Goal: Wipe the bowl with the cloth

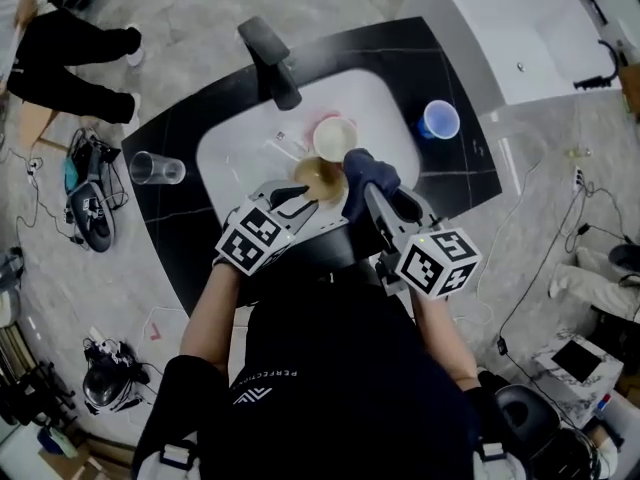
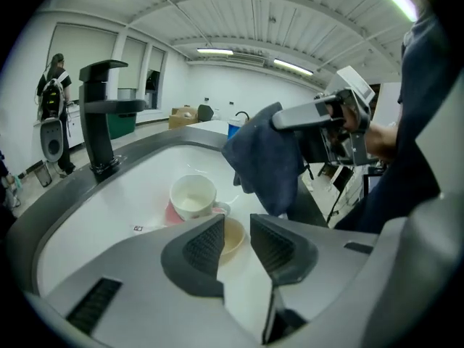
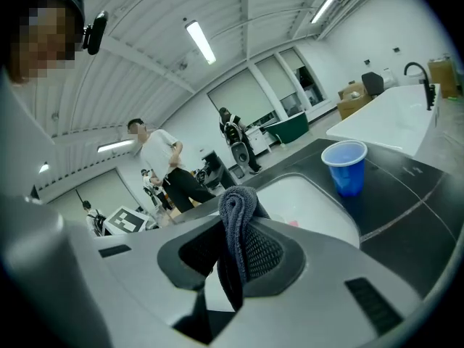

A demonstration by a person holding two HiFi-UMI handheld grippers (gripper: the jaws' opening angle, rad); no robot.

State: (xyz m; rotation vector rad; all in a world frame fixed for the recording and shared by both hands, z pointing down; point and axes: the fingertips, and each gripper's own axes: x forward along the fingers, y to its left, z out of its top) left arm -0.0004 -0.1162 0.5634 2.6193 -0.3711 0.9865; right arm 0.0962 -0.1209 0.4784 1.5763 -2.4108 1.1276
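Note:
A tan bowl (image 1: 320, 178) lies in the white sink (image 1: 230, 153), just in front of a white cup (image 1: 335, 138). My left gripper (image 1: 303, 196) hovers over the bowl's near side. Its jaws stand apart in the left gripper view (image 2: 236, 222), with the bowl (image 2: 232, 243) showing in the gap beyond them and no pad touching it. My right gripper (image 1: 368, 190) is shut on a dark blue cloth (image 1: 370, 171), which hangs just right of the bowl. A fold of the cloth (image 3: 235, 230) is pinched between its pads in the right gripper view, and from the left gripper view the cloth (image 2: 264, 158) dangles above the sink.
A black faucet (image 1: 270, 61) stands at the sink's far edge. On the black counter (image 1: 455, 173) are a clear glass (image 1: 157, 168) at the left and a blue cup (image 1: 438, 120) at the right. The white cup (image 2: 193, 196) rests on something pink. People stand in the background.

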